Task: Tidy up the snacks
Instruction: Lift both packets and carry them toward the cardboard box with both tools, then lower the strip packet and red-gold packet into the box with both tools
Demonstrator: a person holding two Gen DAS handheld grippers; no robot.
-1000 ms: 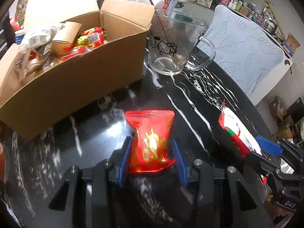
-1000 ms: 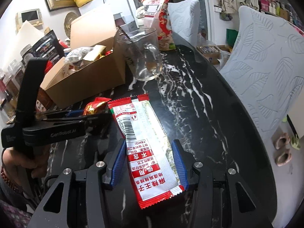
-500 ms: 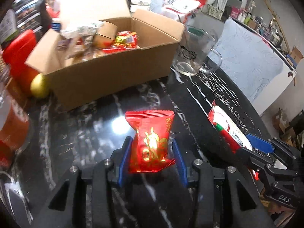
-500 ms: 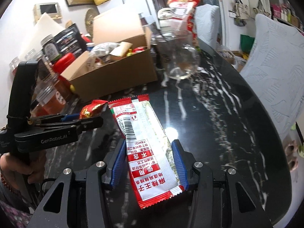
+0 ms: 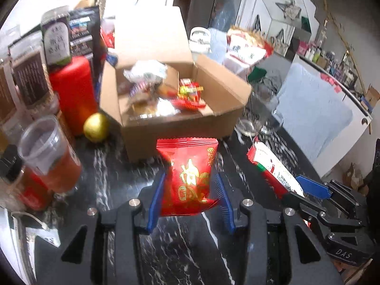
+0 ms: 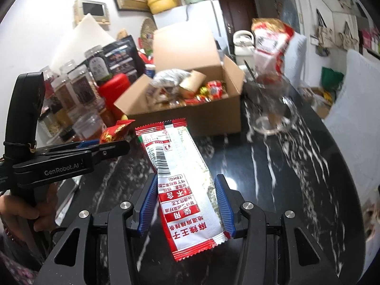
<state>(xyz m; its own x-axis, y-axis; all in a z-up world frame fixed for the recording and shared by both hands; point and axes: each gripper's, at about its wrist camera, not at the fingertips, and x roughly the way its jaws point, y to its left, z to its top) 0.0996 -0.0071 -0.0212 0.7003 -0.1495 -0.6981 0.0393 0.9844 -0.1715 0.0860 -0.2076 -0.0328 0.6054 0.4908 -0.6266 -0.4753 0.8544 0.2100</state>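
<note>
**Two snacks in the air, one box to hit**

We hold a small red foil snack packet (image 5: 188, 178) pinched between the blue pads of our left gripper (image 5: 190, 190), and a long red-and-white plastic snack sachet (image 6: 182, 180) clamped across its width in our right gripper (image 6: 186, 201). Both packets hang clear of the black marble table (image 6: 296, 166), short of the open brown cardboard box (image 5: 180, 128) already part-filled with wrappers.

Our worries from here:

- The sachet is gripped near one end, so most of its length sticks out forward. We judge it could catch on the box's near wall and twist out of the pads.
- The clear glass mug (image 6: 270, 109) stands just beside the box; a wide swing on the right could knock it.
- The two grippers travel close together and could clash over the opening.
- The slick foil packet may slip if bumped.
</note>
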